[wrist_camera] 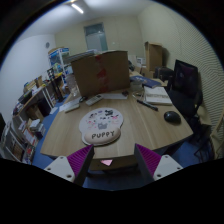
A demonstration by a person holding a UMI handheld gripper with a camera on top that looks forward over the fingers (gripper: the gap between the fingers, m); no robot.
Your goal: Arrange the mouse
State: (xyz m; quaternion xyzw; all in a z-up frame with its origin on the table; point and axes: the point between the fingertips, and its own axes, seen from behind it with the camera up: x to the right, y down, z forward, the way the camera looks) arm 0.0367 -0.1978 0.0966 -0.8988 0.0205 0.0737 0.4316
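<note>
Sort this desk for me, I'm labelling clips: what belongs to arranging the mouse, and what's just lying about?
Job: mouse; round mousepad; gripper, jaws open.
Lying about: cardboard box; monitor; papers; shelves.

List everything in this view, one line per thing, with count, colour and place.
Table: one, light wood, ahead of the fingers.
Round mat: one, white with dark lettering, on the table just beyond the fingers.
Mouse: one, black, on the table to the right of the round mat.
Cardboard box: one, brown, at the table's far side.
Monitor: one, black, at the right beyond the mouse.
Shelves: one set, cluttered, at the left.
Gripper: one, magenta pads, fingers open, holding nothing.
</note>
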